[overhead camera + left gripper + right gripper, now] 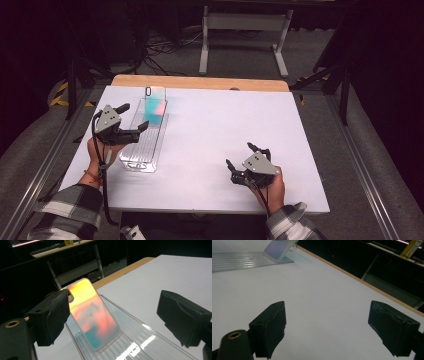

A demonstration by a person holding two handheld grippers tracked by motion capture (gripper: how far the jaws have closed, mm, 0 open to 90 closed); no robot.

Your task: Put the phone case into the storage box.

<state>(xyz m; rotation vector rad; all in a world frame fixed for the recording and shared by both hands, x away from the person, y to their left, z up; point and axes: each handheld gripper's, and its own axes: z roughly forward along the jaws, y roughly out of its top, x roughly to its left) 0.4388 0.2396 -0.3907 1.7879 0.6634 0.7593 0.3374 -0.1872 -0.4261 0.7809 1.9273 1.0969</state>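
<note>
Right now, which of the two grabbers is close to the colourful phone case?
The left gripper, beside the phone case leaning in the clear tray. The right gripper sits far off over bare table.

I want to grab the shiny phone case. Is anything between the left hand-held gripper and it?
Nothing visible is. The left hand-held gripper is open, and the phone case leans in the clear tray right before its jaws.

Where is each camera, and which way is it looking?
High view: above the person's side, looking forward and down on the table; both hands, left gripper and right gripper show.
Left gripper view: rides the left gripper, faces the phone case leaning in the clear tray; open jaws show.
Right gripper view: rides the right gripper, looks across the table; open jaws show.
Shared: all three see case and tray.
</note>
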